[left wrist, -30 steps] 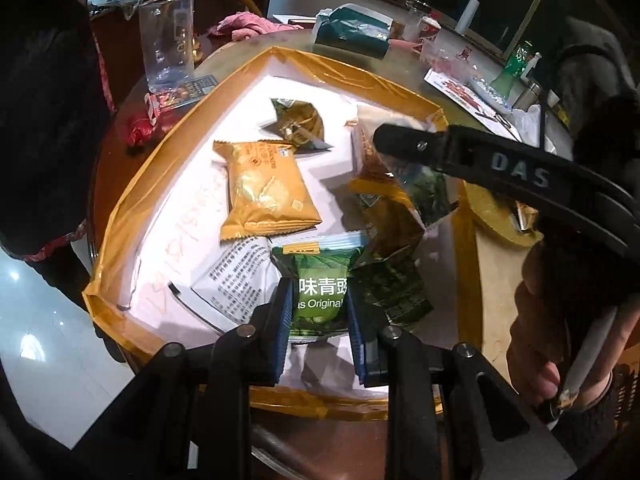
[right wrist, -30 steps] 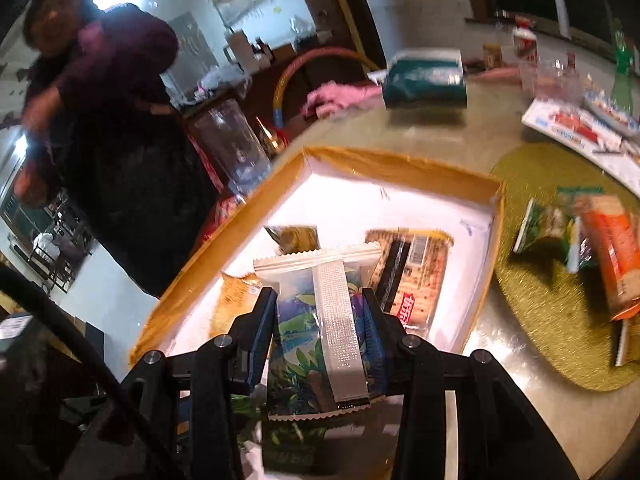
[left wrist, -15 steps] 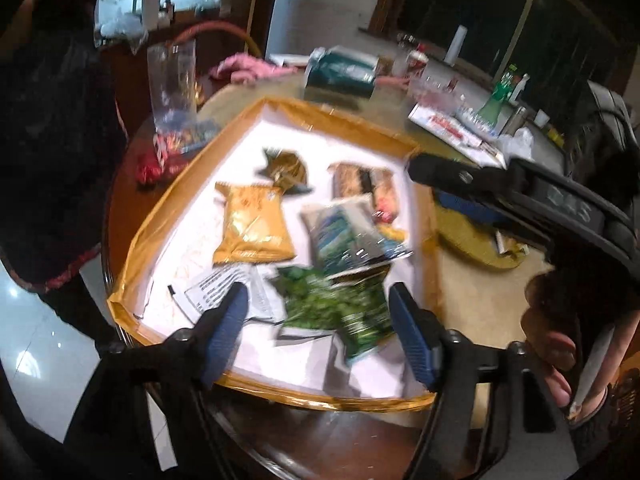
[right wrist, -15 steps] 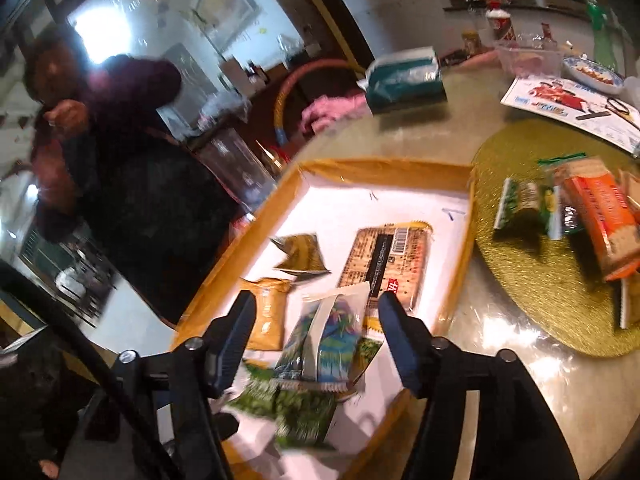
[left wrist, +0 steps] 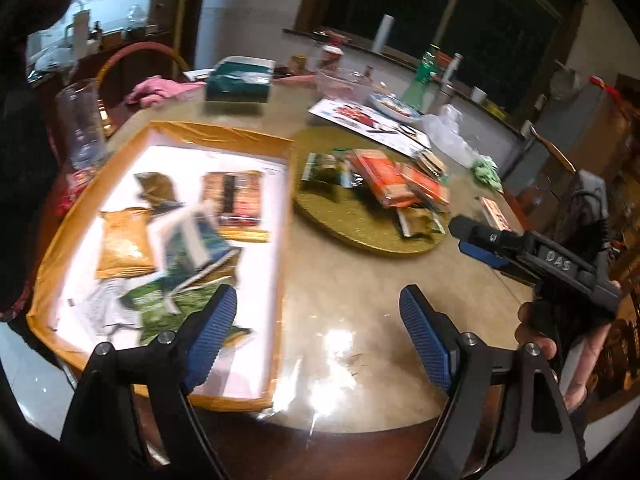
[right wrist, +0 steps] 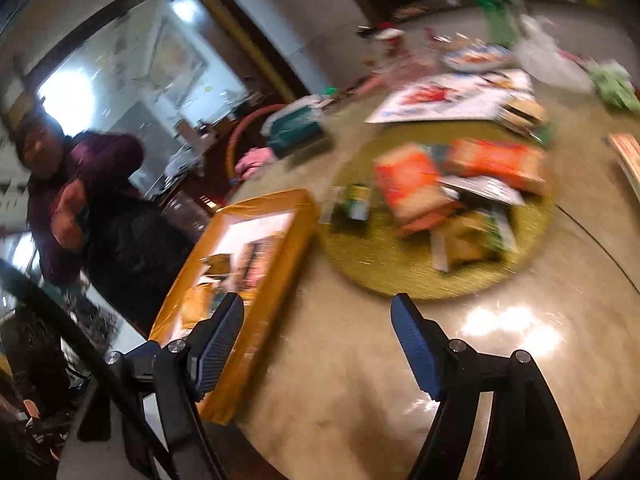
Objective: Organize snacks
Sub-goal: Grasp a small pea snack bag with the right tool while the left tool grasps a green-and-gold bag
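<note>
A yellow-taped tray [left wrist: 216,132] with a white floor holds a green packet [left wrist: 160,304], a blue-and-white packet [left wrist: 192,240], a yellow packet [left wrist: 124,244] and a brown packet [left wrist: 236,196]. Right of it, a round gold mat [left wrist: 348,216] carries a pile of snacks with orange packets [left wrist: 384,176] on top. My left gripper [left wrist: 316,300] hangs over bare tabletop beside the tray, jaws opening, nothing between them. My right gripper [right wrist: 318,304] is also opening and empty, with the tray [right wrist: 276,264] at its left and the mat [right wrist: 376,264] ahead.
A teal tissue box [left wrist: 240,80], a pink cloth [left wrist: 156,90], a clear cup [left wrist: 80,120], a printed leaflet [left wrist: 360,116] and a green bottle [left wrist: 424,76] sit along the far side of the round table. A person [right wrist: 80,184] stands left of the tray.
The left gripper let go of the green packet and the right one of the blue-and-white packet, both into the tray. Both opened wide and swung right toward the gold mat.
</note>
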Motion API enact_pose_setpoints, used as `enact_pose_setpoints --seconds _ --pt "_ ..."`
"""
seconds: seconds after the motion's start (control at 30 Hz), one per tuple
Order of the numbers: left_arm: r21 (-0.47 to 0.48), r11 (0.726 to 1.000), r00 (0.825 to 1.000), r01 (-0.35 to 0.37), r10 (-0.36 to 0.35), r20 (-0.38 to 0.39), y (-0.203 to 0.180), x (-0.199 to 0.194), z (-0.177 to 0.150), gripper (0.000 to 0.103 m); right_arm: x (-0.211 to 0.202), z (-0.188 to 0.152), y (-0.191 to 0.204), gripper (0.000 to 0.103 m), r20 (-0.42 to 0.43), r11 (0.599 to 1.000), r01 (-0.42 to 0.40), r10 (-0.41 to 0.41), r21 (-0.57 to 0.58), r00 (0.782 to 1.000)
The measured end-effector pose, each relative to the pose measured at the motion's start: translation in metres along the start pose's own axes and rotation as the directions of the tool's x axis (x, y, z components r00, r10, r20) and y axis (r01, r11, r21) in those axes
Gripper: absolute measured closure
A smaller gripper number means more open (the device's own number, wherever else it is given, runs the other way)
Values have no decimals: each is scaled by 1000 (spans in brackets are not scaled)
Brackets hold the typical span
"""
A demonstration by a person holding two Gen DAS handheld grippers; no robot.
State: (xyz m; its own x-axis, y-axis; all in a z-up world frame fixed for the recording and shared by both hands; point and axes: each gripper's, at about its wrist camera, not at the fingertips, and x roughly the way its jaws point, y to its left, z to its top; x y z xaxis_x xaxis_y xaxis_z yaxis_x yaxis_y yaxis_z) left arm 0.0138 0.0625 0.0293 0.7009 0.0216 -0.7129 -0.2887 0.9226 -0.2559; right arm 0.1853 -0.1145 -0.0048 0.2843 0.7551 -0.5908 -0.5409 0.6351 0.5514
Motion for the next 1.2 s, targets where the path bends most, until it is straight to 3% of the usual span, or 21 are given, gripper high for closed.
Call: enact_pose_setpoints --seconds 0.27,0.5,0.6,0.63,0.73,0.93,1.1,1.2 --pt "27 999 998 22 -20 -60 -28 20 5 19 -16 6 -77 27 -12 990 43 -42 136 999" --pt "28 999 998 19 -17 -67 -37 24 6 19 37 40 -104 30 -73 972 149 -137 184 988" --pt "8 1000 997 -11 12 -76 -35 29 9 20 60 52 -97 47 -91 977 176 -166 118 982" --pt "-7 1000 997 9 -9 -77 -35 29 12 19 65 55 -91 60 -99 971 220 -211 95 973" --pt "10 1000 996 13 -12 -85 -36 37 25 19 70 52 -79 61 -115 952 299 -291 59 950" --pt "-12 1000 988 -3 1 -152 -30 85 66 20 45 20 -76 65 -105 955 278 -268 101 958" --pt "-47 998 975 -46 35 -219 -28 144 109 23 27 5 -85 84 -33 960 221 -218 172 975" --pt "-68 996 968 -65 47 -248 -32 174 135 25 31 6 -93 84 -31 960 177 -174 220 984"
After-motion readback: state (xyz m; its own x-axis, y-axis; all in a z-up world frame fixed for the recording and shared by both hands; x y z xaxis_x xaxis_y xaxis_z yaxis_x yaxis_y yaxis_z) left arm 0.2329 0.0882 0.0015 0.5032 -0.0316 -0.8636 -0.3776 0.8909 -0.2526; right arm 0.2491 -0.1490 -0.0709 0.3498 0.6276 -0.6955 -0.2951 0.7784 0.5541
